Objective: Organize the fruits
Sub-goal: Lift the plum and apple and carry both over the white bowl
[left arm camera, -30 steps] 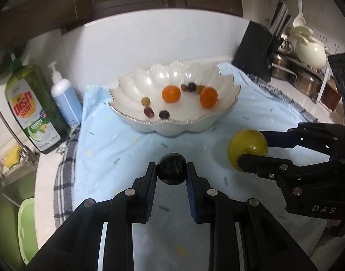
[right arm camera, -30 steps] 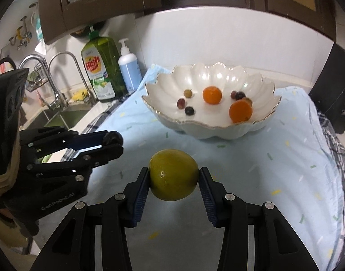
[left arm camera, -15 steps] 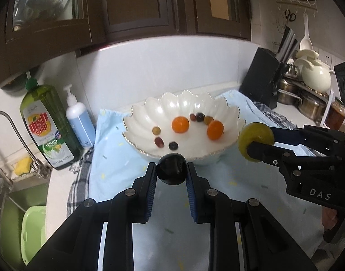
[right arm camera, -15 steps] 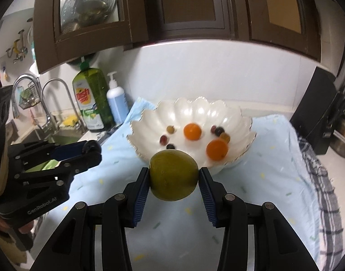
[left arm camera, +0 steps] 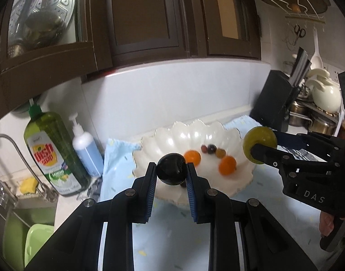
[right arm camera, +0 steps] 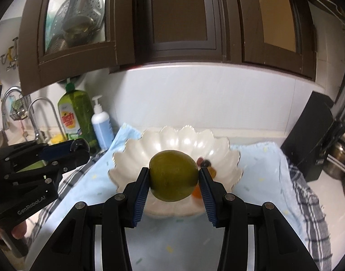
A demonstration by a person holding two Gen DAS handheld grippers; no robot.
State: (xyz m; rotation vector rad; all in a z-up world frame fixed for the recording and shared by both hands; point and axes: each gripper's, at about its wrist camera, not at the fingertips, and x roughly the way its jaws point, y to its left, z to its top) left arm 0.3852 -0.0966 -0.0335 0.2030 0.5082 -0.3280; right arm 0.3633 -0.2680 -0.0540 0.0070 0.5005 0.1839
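Now left fingers (left arm camera: 171, 173) clamp dark fruit (left arm camera: 171, 169) | right fingers (right arm camera: 173, 179) clamp green fruit (right arm camera: 173, 178) | both above bowl (left arm camera: 147, 149) rim

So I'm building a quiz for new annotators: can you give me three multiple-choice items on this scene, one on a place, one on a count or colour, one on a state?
1. Where does the green dish-soap bottle stand?
A. left of the scalloped white bowl, by the tap
B. inside the bowl
C. on the black knife block

2. How many orange fruits lie in the bowl?
A. none
B. two
C. five

3. What is the left gripper doing?
A. open and empty
B. shut on a glossy black round fruit
C. shut on a spoon

Answers: 1 A, the bottle stands beside the blue pump bottle at the sink side. 2 B, two orange fruits show in the left wrist view. 3 B, both pads press the black fruit, while the right gripper clamps the yellow-green round fruit.
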